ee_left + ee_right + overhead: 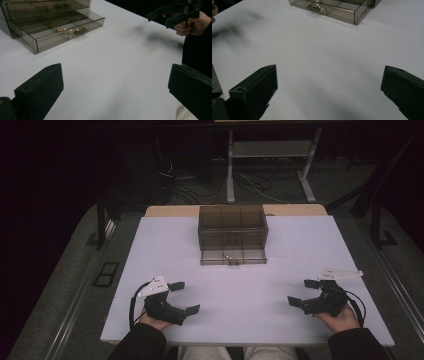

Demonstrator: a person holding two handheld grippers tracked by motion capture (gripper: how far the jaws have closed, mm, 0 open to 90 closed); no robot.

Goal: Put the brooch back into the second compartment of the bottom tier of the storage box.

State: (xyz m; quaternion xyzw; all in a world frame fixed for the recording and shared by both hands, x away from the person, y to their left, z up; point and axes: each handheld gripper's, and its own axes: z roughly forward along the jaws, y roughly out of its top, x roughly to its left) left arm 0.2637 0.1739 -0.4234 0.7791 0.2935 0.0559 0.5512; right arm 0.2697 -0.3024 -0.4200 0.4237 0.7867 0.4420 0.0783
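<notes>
A smoky clear plastic drawer cabinet (233, 227) stands at the far middle of the white table (250, 320). Its bottom drawer (233, 256) is pulled out, with a few small metal bits (72, 30) lying inside; the same drawer (337, 10) appears at the top of the right gripper view. My left gripper (184, 297) rests near the front left edge, jaws wide apart and nothing between them. My right gripper (303, 292) sits near the front right, also open and empty. The left gripper view shows the right gripper (172, 15) held in a hand.
A wooden board (170, 211) lies under the table top at the far edge. Beyond it are a desk frame (270, 165) and cables (185, 185) on the dark floor. A metal rail (75, 305) runs along the left of the table.
</notes>
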